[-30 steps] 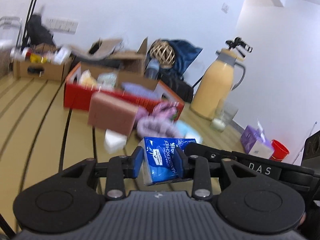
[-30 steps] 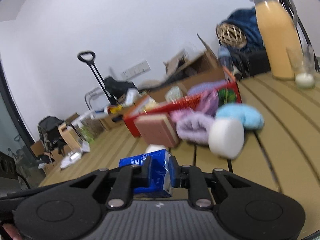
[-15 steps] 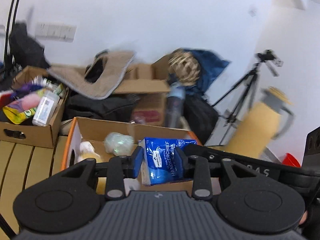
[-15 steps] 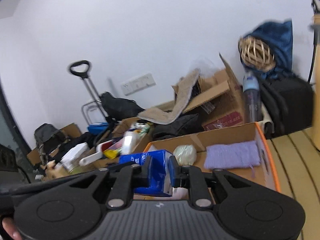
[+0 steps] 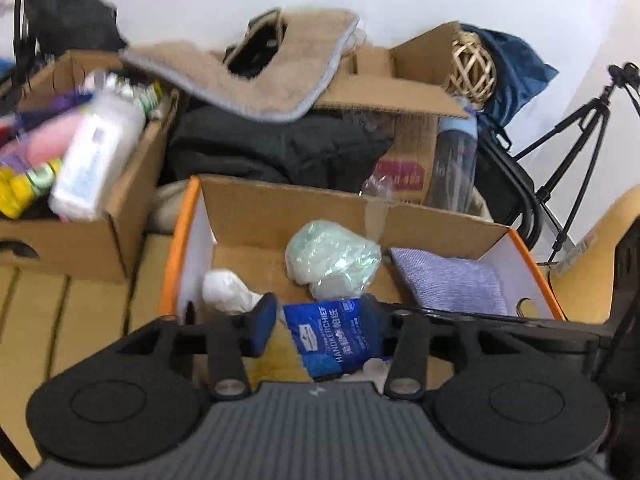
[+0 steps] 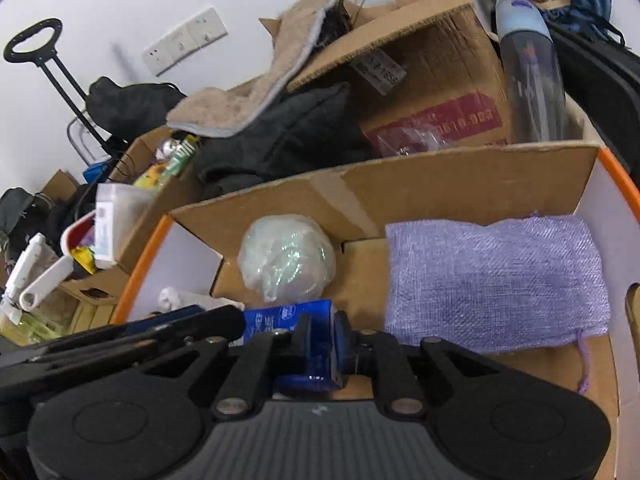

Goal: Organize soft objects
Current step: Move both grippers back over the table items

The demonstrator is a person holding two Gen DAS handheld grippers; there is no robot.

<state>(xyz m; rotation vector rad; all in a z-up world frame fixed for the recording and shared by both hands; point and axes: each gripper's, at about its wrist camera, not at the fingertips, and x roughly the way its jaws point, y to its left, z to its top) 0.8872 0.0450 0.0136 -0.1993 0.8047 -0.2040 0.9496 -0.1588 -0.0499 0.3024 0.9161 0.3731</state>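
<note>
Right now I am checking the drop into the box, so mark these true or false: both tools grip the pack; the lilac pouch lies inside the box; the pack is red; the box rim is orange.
1. Both tools grip the blue tissue pack: false. The left tool is open, with a gap at its left pad; the right tool is shut on the pack.
2. The lilac woven pouch lies inside the orange-rimmed cardboard box: true.
3. The pack is red: false. It is blue.
4. The box rim is orange: true.
</note>
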